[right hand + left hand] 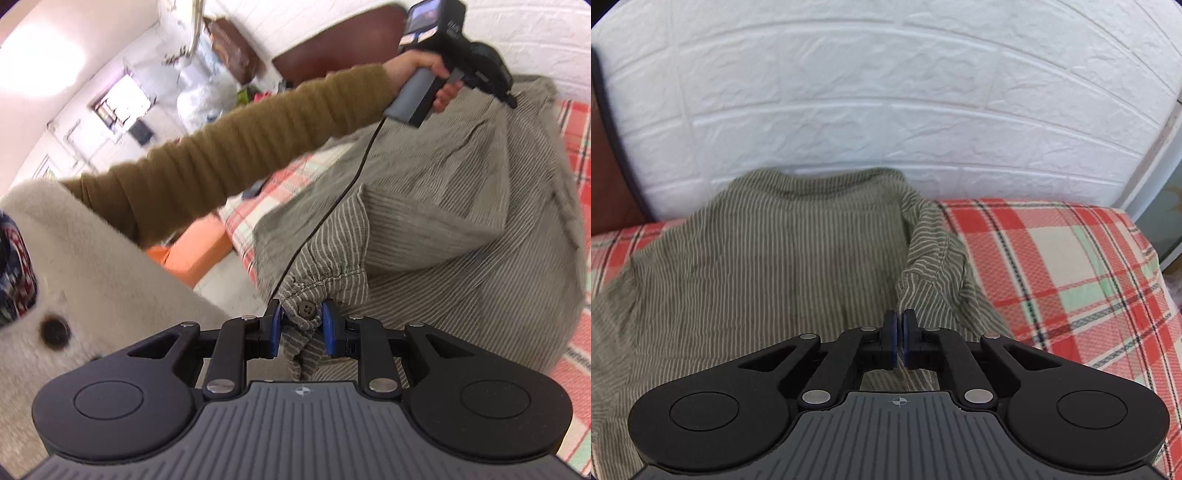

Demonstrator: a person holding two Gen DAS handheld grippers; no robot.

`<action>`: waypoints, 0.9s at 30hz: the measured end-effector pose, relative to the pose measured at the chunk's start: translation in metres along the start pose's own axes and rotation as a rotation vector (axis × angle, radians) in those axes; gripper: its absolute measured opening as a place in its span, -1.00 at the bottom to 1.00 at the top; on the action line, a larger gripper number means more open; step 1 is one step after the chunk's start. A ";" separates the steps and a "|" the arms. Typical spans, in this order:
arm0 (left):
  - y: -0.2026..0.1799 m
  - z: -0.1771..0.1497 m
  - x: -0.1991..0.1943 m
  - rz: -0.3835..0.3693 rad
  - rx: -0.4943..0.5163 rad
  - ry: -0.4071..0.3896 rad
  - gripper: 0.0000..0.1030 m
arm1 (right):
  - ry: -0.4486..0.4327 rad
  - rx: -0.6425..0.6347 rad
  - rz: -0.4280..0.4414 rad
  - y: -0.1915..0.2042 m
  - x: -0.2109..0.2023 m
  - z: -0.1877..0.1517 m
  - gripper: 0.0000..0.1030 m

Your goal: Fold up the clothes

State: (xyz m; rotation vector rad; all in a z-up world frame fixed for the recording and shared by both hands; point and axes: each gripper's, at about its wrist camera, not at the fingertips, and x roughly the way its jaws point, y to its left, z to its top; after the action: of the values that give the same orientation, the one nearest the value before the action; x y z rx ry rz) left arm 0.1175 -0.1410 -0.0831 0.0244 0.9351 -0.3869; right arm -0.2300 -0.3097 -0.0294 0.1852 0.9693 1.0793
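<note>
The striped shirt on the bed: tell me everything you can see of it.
The olive-and-cream pinstriped cotton-looking shirt lies rumpled on the red plaid bedcover, its top edge against the white brick-pattern wall. The right gripper clamps its gathered, buttoned cuff; the left gripper is shut, seemingly pinching a raised fold.

Bed covered by a red, white and mint-green plaid cotton sheet point(1052, 258), standing against a white embossed brick-pattern wall panel point(886, 110); sheet lying flat, showing bare to the right and in a strip at the far left; olive-green and white fine-striped woven garment point(757, 258) lying rumpled directly on the sheet, covering most of its left and middle, its far edge reaching the wall; one buttoned cuffed end point(310, 295) hanging off the near side.
</note>
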 end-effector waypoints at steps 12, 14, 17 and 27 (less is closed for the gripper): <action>0.024 -0.019 0.002 0.086 -0.002 -0.013 0.18 | 0.191 0.051 0.011 -0.005 0.054 -0.039 -0.35; 0.027 -0.019 -0.004 0.105 -0.004 -0.019 0.19 | 0.179 0.065 0.017 -0.005 0.055 -0.042 -0.09; 0.033 -0.023 -0.017 0.100 -0.008 -0.015 0.19 | 0.156 0.065 0.017 -0.003 0.055 -0.045 -0.03; 0.001 -0.089 -0.079 -0.039 0.186 -0.002 0.31 | -0.073 0.179 -0.114 -0.013 0.017 -0.050 0.18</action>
State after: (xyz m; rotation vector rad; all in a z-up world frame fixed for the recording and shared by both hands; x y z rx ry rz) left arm 0.0070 -0.0988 -0.0743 0.1763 0.8959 -0.5091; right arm -0.2561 -0.3182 -0.0757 0.3103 0.9983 0.8764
